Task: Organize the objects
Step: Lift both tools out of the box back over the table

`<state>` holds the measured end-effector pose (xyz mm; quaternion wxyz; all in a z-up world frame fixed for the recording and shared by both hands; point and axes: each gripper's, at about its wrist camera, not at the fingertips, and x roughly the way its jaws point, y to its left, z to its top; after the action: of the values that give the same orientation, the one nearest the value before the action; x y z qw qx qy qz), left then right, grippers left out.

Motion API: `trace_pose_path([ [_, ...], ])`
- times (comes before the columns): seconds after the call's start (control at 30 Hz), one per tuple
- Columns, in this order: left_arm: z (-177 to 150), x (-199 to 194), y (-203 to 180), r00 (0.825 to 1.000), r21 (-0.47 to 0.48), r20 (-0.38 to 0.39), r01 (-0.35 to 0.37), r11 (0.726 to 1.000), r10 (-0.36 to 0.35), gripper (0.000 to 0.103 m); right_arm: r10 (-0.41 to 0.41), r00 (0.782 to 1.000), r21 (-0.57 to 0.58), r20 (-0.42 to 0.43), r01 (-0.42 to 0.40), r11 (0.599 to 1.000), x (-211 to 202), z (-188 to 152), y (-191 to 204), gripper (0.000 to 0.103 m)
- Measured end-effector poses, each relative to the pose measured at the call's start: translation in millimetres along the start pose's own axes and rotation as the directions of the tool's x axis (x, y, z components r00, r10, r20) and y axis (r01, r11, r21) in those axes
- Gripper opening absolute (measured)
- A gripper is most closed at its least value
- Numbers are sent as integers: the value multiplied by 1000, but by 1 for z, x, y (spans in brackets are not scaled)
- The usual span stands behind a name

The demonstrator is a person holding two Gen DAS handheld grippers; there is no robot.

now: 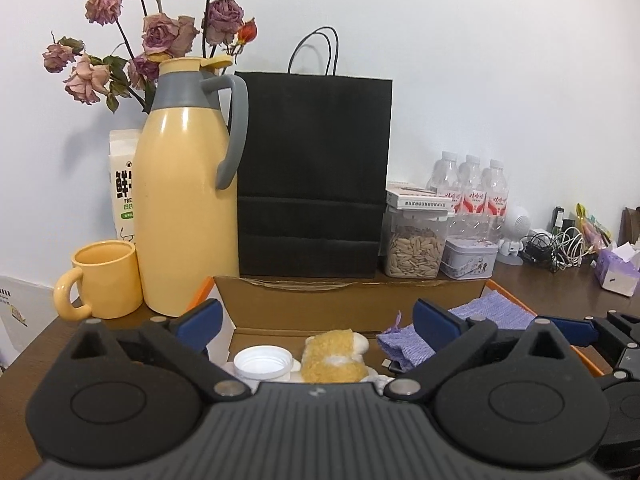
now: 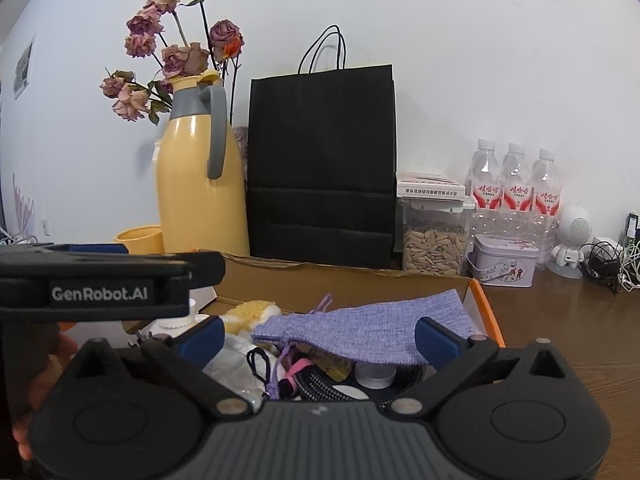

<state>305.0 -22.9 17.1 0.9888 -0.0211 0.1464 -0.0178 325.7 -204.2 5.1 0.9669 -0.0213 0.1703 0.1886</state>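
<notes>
Both grippers hover at the near edge of the cardboard box, jaws spread wide, nothing between them. The left gripper looks over the box's left half, the right gripper over its right. The purple knitted cloth lies draped across the clutter on the right side: soft, light and floppy by the look of it, so I'd pinch a near edge or fold. The left view alone shows the white cap and the yellow mug beside the yellow jug. The right view alone shows cords and a small lid under the cloth.
</notes>
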Motion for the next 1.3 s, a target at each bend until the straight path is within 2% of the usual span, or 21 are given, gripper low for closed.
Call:
trace_pose_path([
  [0.37,-15,-55,17,1000,21,22,-16,1000,16,103,8,999,-73,43,-5,997,-51,-11,15,103],
  [0.53,-36,-74,28,1000,38,-31,3,999,-2,103,23,1000,-112,22,-20,994,-69,-26,25,103],
  [0.73,-56,-92,39,995,43,-98,1,999,3,103,56,998,-152,-43,-62,986,-84,-46,39,100],
  [0.8,-63,-95,43,992,37,-126,-7,999,12,103,67,995,-156,-79,-79,985,-85,-52,44,93],
  [0.87,-68,-95,49,987,21,-158,-16,1000,19,103,74,989,-153,-126,-93,984,-81,-57,47,79],
  [0.97,-72,-94,56,982,-5,-187,-28,1000,27,103,69,980,-135,-185,-95,986,-71,-60,49,66],
  [1.1,-73,-97,58,982,-15,-188,-27,1000,24,103,41,967,-75,-252,-62,995,-55,-64,47,58],
  [1.3,-75,-97,54,981,7,-191,-20,1000,21,103,36,954,-23,-296,-45,999,-41,-65,51,45],
])
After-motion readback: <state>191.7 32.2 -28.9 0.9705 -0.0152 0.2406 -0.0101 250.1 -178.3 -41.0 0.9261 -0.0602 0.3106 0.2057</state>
